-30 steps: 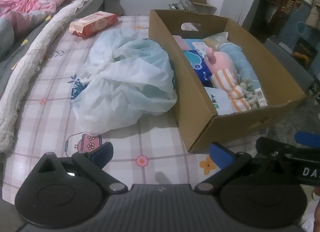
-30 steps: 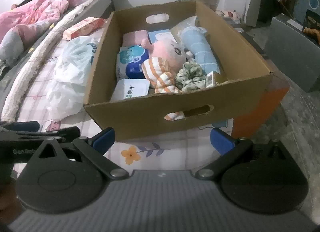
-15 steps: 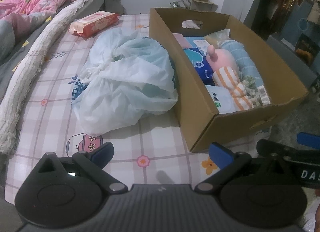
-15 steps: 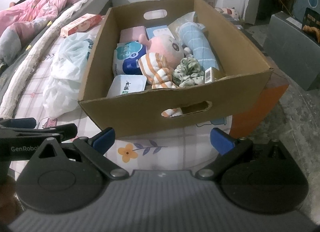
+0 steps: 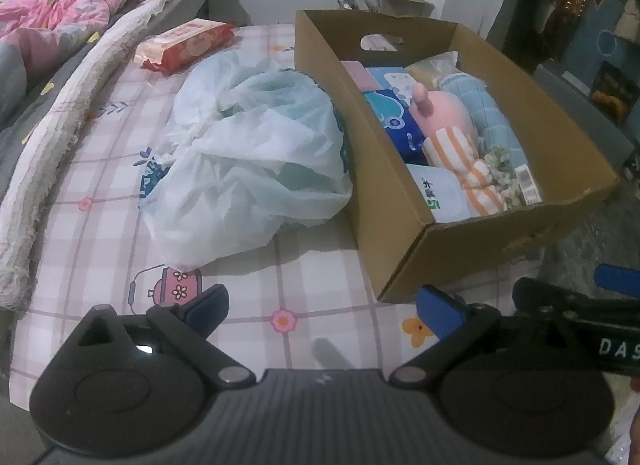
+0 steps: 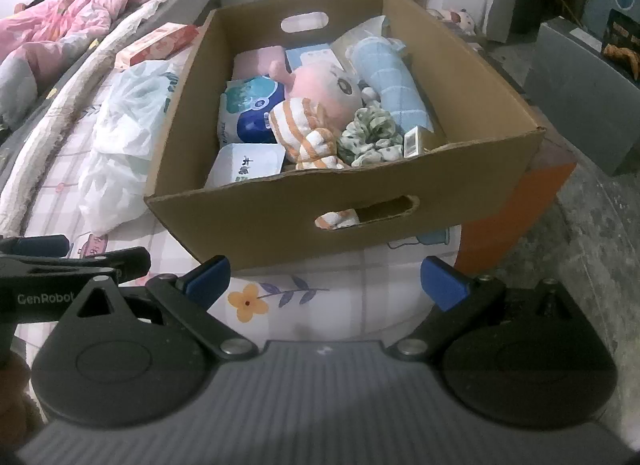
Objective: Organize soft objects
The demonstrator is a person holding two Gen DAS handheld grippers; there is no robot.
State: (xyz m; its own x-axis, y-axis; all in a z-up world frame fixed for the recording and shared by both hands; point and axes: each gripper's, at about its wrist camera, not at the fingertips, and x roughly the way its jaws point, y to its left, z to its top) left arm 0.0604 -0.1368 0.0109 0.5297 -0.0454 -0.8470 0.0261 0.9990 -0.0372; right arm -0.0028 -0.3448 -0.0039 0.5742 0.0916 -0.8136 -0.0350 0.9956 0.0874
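Cardboard box (image 6: 280, 221) brims with pink plush (image 6: 324, 91), striped socks (image 6: 308, 133), tissue packs (image 6: 250, 105).

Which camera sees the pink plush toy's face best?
The right wrist view: the pink plush toy faces it, eye and markings visible inside the cardboard box. The left wrist view shows only its side and back.

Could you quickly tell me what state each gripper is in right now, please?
Left gripper: open, holding nothing, above the bedsheet.
Right gripper: open, holding nothing, facing the cardboard box.
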